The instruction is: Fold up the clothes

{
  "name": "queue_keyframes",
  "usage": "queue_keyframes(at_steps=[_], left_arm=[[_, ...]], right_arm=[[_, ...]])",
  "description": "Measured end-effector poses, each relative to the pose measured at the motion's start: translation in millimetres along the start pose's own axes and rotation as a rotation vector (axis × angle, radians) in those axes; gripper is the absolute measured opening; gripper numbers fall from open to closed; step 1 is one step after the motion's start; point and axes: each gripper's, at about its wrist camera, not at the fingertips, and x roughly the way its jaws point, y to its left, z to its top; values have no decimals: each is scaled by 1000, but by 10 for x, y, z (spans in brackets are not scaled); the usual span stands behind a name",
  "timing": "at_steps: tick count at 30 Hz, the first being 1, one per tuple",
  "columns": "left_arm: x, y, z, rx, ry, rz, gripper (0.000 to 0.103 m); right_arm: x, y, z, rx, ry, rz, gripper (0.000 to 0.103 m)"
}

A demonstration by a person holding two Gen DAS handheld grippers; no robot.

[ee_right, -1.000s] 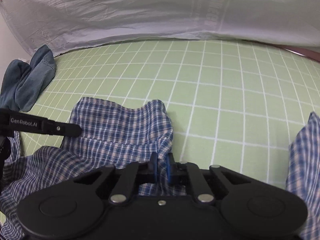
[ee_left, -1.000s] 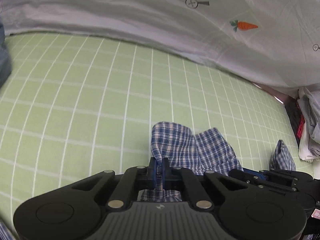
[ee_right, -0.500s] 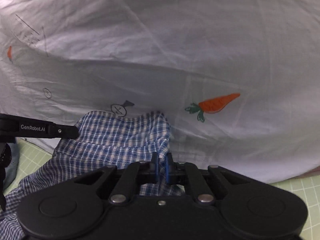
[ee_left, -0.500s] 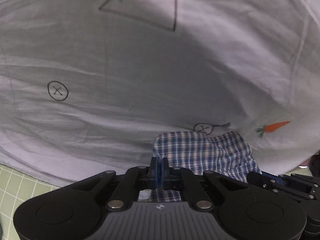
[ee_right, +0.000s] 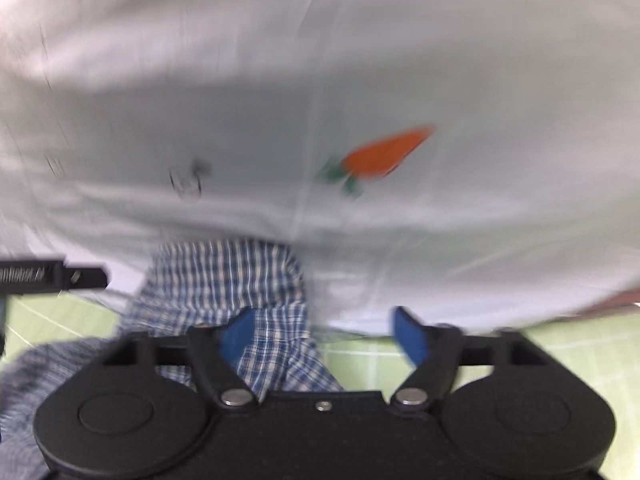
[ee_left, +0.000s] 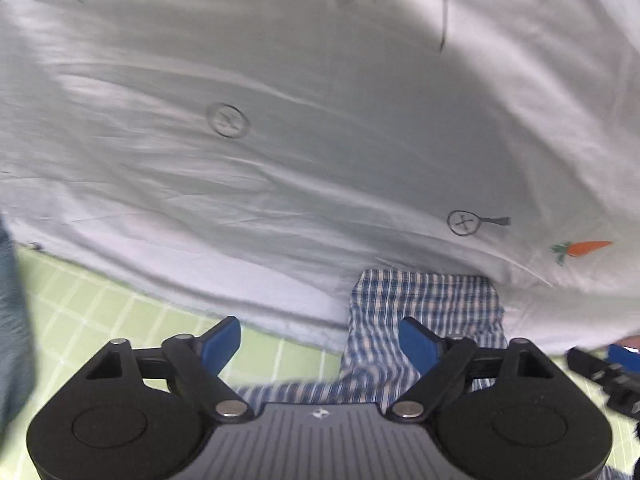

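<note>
The left gripper (ee_left: 320,340) sat low in the centre of its frame with its blue pads (ee_left: 221,345) spread wide apart and nothing held between them. The plaid shirt (ee_left: 424,312) lay just ahead of it: a checked fold rose in the lower right-centre of the frame, behind the right-hand pad, and a strip of the same cloth ran across under the gripper body. Beneath it was the green checked sheet (ee_left: 96,312), showing at lower left. Beyond, a white quilt (ee_left: 280,120) with small carrot and circled-cross prints filled the whole upper part of the view. A blurred blue-grey cloth (ee_left: 12,320) edged the left border; what it was could not be told. At the lower right border the tip of the other tool showed.

In the right wrist view, which was smeared by motion, the right gripper (ee_right: 326,332) also had its pads (ee_right: 410,334) well separated, gripping nothing. The plaid shirt (ee_right: 224,276) was bunched at lower centre-left, passing behind the left-hand pad and down under the gripper body, with more of it spreading toward the lower left corner. The green checked sheet (ee_right: 560,344) appeared at lower right and lower left. The white quilt (ee_right: 400,60) took up the upper frame, an orange carrot print (ee_right: 384,154) right of centre. A black finger of the left gripper (ee_right: 52,276) reached in from the left edge.
</note>
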Motion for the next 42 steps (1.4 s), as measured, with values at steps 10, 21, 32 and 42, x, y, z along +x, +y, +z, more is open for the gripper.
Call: queue_keyframes(at_steps=[10,21,32,42], left_arm=[[-1744,296,-1304,-33,138,17,95],[-2362,51,-1844,35,183,-5,95],[-2217,-120,-1881,-44,209,-11,95],[-1592,-270,-1626,-59,266,40,95]], right_arm=[[-1871,-653,-1301,157,104,-151,101],[-2702,-1020,-2355,291,198,-276,102],[-2594,-1361,-2239,344,209,-230,94],[-1709,-1570,-1875,398,270,-180,57]])
